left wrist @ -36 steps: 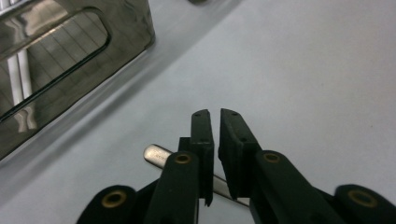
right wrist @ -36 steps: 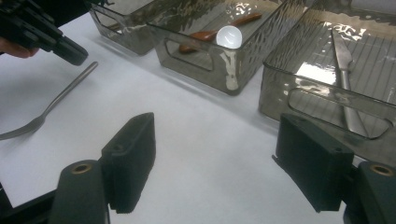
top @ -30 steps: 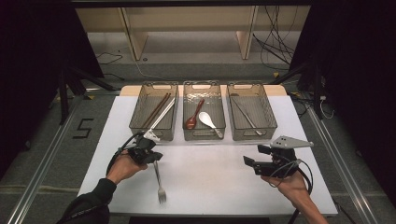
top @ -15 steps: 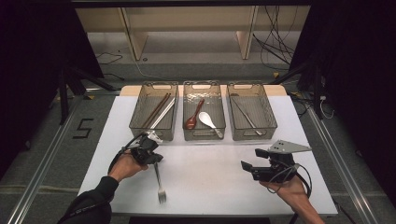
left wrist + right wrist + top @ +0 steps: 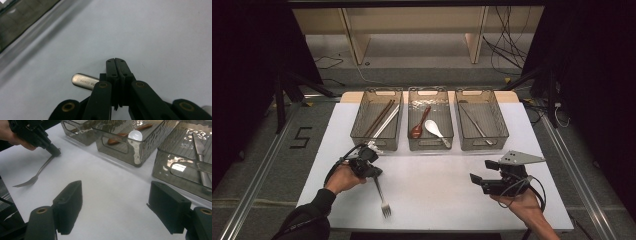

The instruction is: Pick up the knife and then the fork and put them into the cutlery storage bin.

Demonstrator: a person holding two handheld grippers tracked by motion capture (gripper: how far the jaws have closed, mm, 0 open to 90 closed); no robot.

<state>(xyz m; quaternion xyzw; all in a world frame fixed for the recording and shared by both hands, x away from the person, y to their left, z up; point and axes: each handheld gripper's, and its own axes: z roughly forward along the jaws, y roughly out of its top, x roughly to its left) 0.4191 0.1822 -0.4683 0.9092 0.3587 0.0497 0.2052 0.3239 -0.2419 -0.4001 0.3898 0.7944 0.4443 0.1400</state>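
- White bench [image 5: 437, 195] carries three clear plastic bins [image 5: 430, 120] holding sorted cutlery.
- Left gripper [image 5: 373, 172]: jaws clenched on the handle of the silver metal fork [image 5: 381, 196], tines resting on the bench.
- Right gripper [image 5: 477, 181]: jaws released, idle.
- Step: fork grasped. Next, probably: lift it and carry it to a bin.

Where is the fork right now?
In the high view the fork lies front-left on the white table, its handle clamped in the left gripper, before the left bin.
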